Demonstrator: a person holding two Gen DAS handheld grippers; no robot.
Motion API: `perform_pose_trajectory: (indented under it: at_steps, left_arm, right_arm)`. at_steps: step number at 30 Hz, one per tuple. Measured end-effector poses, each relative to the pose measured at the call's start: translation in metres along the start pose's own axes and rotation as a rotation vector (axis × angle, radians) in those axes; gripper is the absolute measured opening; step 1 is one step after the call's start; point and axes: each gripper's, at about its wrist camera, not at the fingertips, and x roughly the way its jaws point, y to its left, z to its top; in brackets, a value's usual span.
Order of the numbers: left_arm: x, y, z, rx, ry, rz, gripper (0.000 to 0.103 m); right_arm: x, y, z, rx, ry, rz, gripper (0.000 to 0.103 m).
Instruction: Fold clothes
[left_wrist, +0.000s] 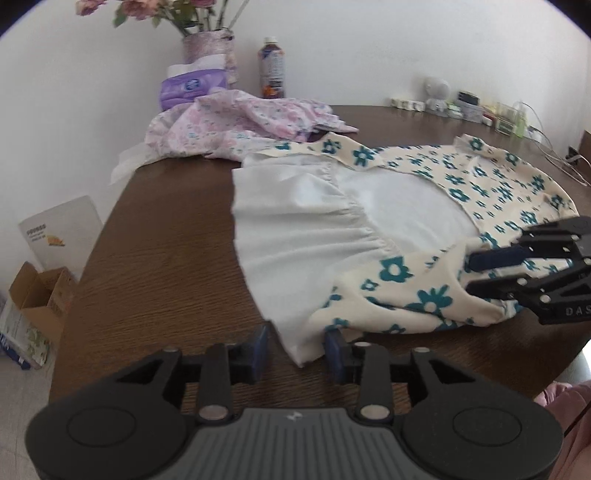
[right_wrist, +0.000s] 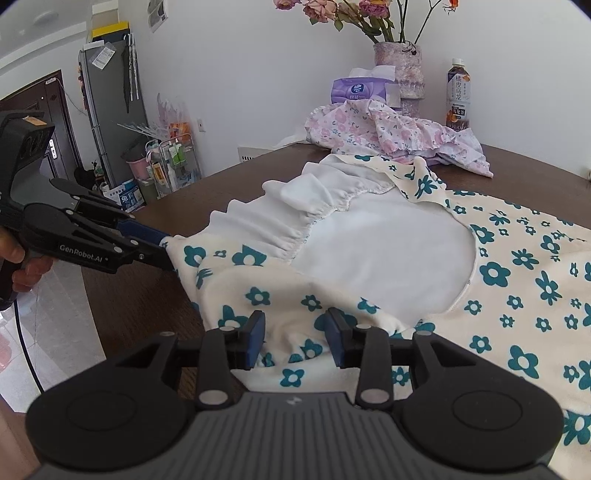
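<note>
left gripper (left_wrist: 295, 345), jaws spread astride the white hem | right gripper (right_wrist: 295, 341) spread over the floral garment (right_wrist: 517, 280) on the table (left_wrist: 166, 240) ahead | we pinch both edges evenly before folding

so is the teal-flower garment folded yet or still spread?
Mostly spread. The teal-flower garment lies open on the table, white lining up; only its near edge is turned over, between both grippers' open jaws.

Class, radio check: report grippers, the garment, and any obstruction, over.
Left gripper open at the white hem. Right gripper open over the teal-flowered dress, not gripping. Dress spread on table, lining up. Pink garment heaped just behind, touching the dress's far edge.
</note>
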Motion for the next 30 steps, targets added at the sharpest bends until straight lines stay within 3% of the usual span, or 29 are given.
perform_pose_trajectory:
  at_steps: [2,4,6,9,11,13,15,22,25,28,30]
  left_arm:
    - [-0.011,0.01,0.007,-0.07,-0.06,0.064,0.034]
    - [-0.023,0.007,0.017,-0.094,-0.143,0.053,0.034]
    - [-0.028,-0.012,0.025,-0.032,-0.192,-0.026,0.034]
    - [-0.017,-0.053,0.033,0.088,-0.193,-0.181,0.032]
    - [-0.003,-0.078,0.033,0.134,-0.162,-0.269,0.02]
    - [0.013,-0.096,0.029,0.157,-0.122,-0.305,0.013]
    - [0.027,-0.104,0.023,0.159,-0.093,-0.277,0.012]
    - [0.033,-0.071,0.012,0.012,-0.077,-0.284,0.011]
    - [0.024,-0.077,0.019,0.009,-0.136,-0.29,0.012]
    - [0.019,-0.094,0.026,0.01,-0.21,-0.306,0.021]
    - [0.024,-0.108,0.029,0.046,-0.192,-0.327,0.021]
  right_arm:
    - [-0.006,-0.004,0.0,0.017,-0.014,0.008,0.039]
    - [-0.018,-0.009,-0.002,0.025,-0.037,-0.015,0.04]
    - [-0.029,-0.015,-0.005,0.037,-0.05,-0.058,0.041]
    - [-0.041,-0.029,-0.011,0.078,-0.056,-0.129,0.041]
    - [-0.044,-0.036,-0.017,0.104,-0.05,-0.163,0.041]
    - [-0.047,-0.041,-0.024,0.115,-0.047,-0.185,0.04]
    - [-0.05,-0.044,-0.03,0.119,-0.047,-0.195,0.04]
    - [-0.057,-0.05,-0.04,0.129,-0.084,-0.191,0.039]
    - [-0.066,-0.052,-0.042,0.133,-0.108,-0.225,0.04]
    - [-0.077,-0.058,-0.045,0.156,-0.121,-0.284,0.04]
    - [-0.083,-0.066,-0.051,0.189,-0.119,-0.32,0.04]
